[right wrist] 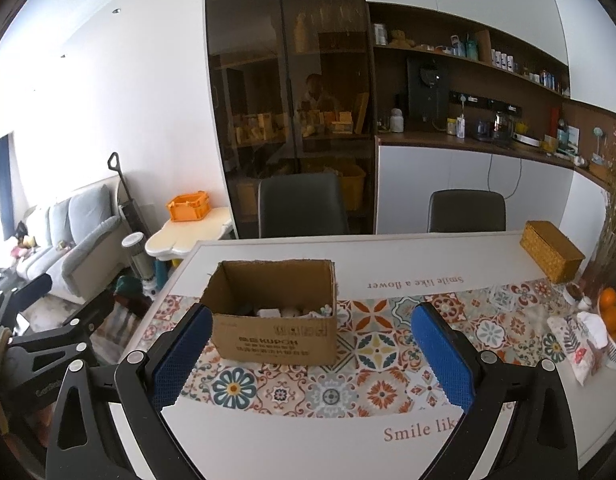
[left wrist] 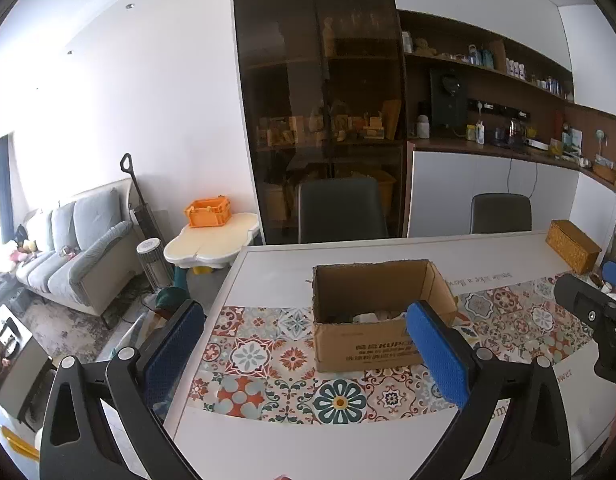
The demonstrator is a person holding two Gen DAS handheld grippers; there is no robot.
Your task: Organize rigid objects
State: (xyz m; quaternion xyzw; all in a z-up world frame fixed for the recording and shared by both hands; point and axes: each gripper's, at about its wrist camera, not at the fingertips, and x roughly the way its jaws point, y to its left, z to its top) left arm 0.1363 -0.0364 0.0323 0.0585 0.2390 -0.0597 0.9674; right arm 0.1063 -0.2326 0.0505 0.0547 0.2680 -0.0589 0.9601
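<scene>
An open cardboard box stands on the patterned tablecloth of the table; several small objects lie inside it, partly hidden by its walls. It also shows in the right wrist view. My left gripper is open and empty, held above the table's near left edge, short of the box. My right gripper is open and empty, just in front of the box. The right gripper's body shows at the right edge of the left wrist view.
A woven box sits at the table's far right. A bowl of oranges, a patterned pouch and a small cup are at the right edge. Two dark chairs stand behind the table. A sofa is at left.
</scene>
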